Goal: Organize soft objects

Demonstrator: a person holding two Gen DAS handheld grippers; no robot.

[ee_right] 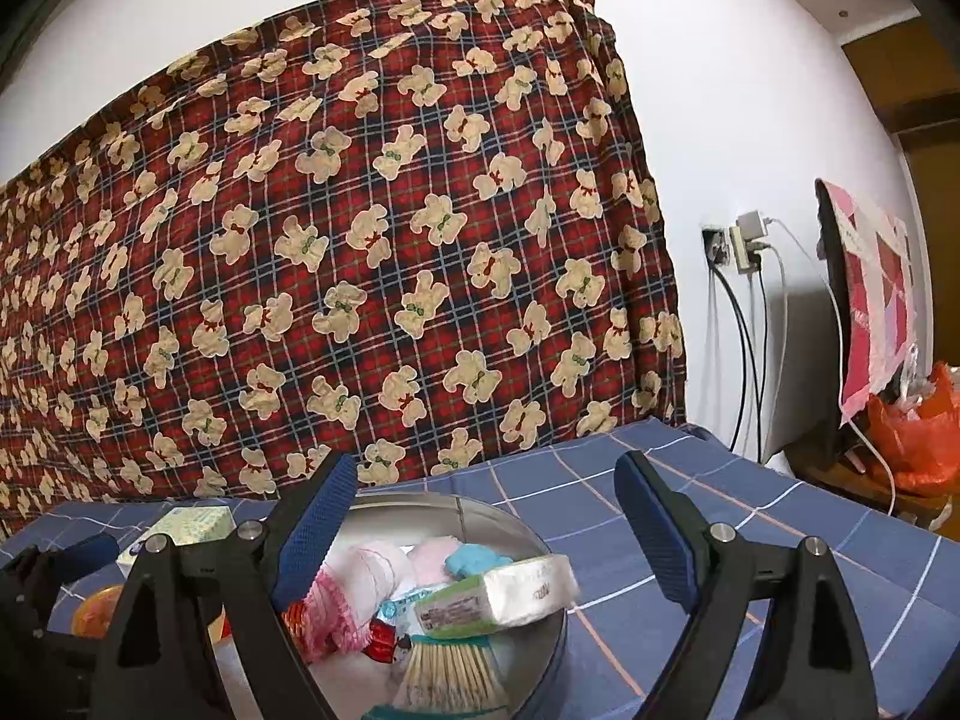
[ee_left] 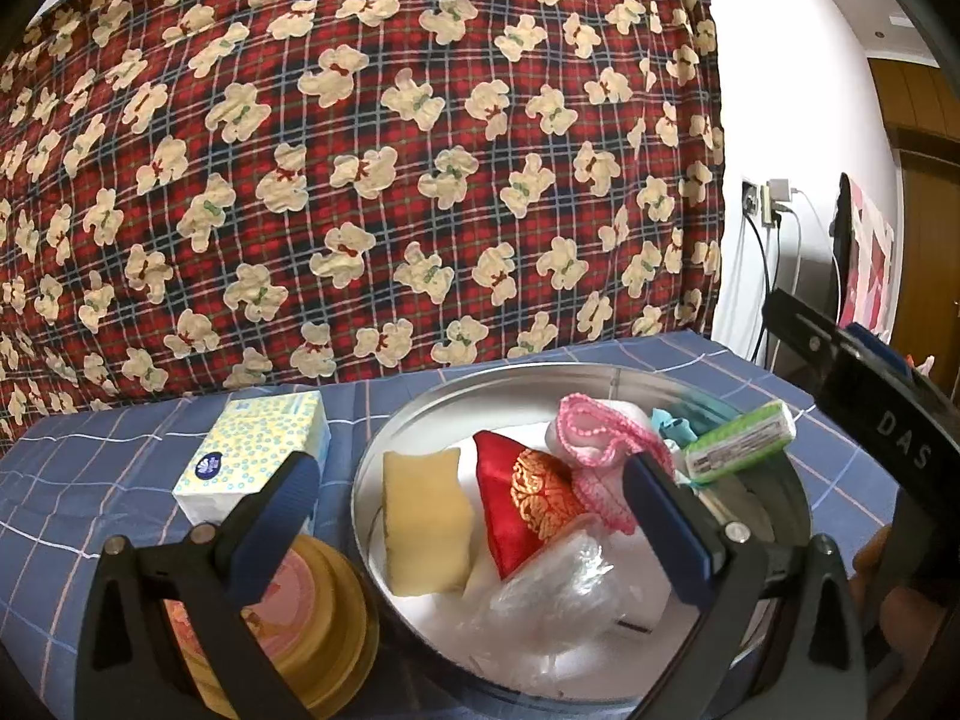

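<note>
The round silver metal tin [ee_left: 384, 450] stands on the blue checked tabletop [ee_left: 90, 480] and collects the soft items: a yellow sponge [ee_left: 423, 522], a red embroidered satin pouch [ee_left: 528, 495], a pink crocheted piece [ee_left: 600, 450] and a green-and-white tissue pack [ee_right: 504, 591], which lies tilted against the far-right rim. Both hand-held grippers, left [ee_left: 474, 516] and right [ee_right: 480, 528], stand wide and hold nothing. The dotted tissue box [ee_left: 258, 456] remains outside the tin, probably next.

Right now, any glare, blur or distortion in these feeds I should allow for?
Left wrist view: heavy fisheye bending, sharp focus; glare on the clear plastic bag and the round tin rim. Right wrist view: same bending, white wall blown out, green tissue pack slightly blurred.
</note>
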